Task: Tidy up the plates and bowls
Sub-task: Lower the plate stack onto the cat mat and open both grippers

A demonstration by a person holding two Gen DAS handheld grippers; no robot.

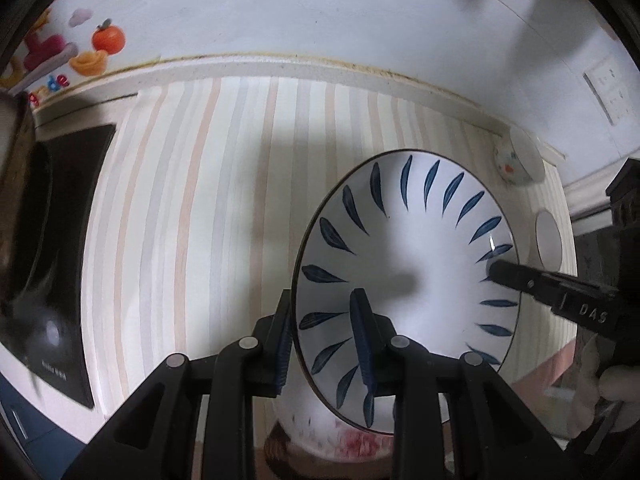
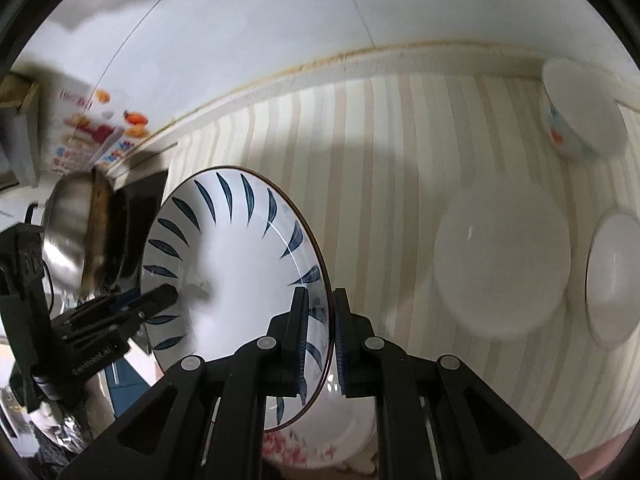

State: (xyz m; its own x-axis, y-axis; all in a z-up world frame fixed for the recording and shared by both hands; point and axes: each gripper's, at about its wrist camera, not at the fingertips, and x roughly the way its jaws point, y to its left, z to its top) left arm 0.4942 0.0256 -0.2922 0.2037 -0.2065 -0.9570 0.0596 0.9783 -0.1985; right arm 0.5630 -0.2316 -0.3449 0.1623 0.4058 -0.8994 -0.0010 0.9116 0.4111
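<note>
Each view looks forward along its own gripper's fingers, close above a striped mat (image 1: pixel 208 200). The left wrist view faces the leaf plate (image 1: pixel 404 264) from its left edge; the right wrist view faces the plate (image 2: pixel 236 264) from its right edge. Both share the plate, mat, back wall and opposite gripper.

The setting is a home kitchen. A counter (image 1: pixel 240 184) with a striped covering meets a white wall, and a black induction cooktop (image 1: pixel 68 240) carries a steel pot (image 2: pixel 68 224). Plates and bowls (image 2: pixel 580 116) lie on the counter, beneath a food poster (image 1: pixel 80 40).
</note>
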